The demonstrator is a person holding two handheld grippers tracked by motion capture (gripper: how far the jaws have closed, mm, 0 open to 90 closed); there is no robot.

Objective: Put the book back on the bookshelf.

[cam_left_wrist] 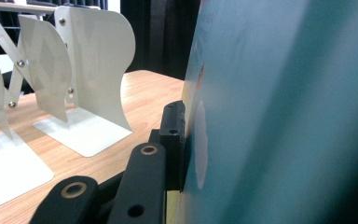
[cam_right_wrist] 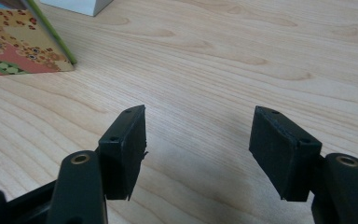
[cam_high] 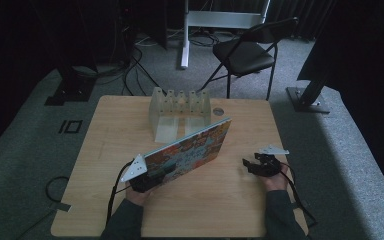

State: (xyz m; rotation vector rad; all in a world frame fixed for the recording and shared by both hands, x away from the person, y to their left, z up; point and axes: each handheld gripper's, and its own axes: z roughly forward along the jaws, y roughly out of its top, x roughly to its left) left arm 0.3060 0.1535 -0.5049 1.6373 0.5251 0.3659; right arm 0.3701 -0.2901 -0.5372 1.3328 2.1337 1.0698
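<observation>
Sleeves and two hands come in at the near edge of the bench (cam_high: pixel 100 200). Left of the book, the left hand (cam_high: pixel 136 192) holds the left tool (cam_high: pixel 152 177), which is pinching the near corner of the book (cam_high: pixel 190 150). In the left gripper view its black pad (cam_left_wrist: pixel 173 140) presses flat on the book's blue cover. That book leans tilted, its picture cover facing up. Just behind the book stands a white folding rack (cam_high: pixel 180 112), blocking the way farther back, with a small round thing (cam_high: pixel 218 111) beside it. Right of the book, well apart, the right hand (cam_high: pixel 276 181) rests low, holding the right tool (cam_high: pixel 250 166) with its jaws spread over bare wood. Behind the bench is a black chair (cam_high: pixel 247 52).
</observation>
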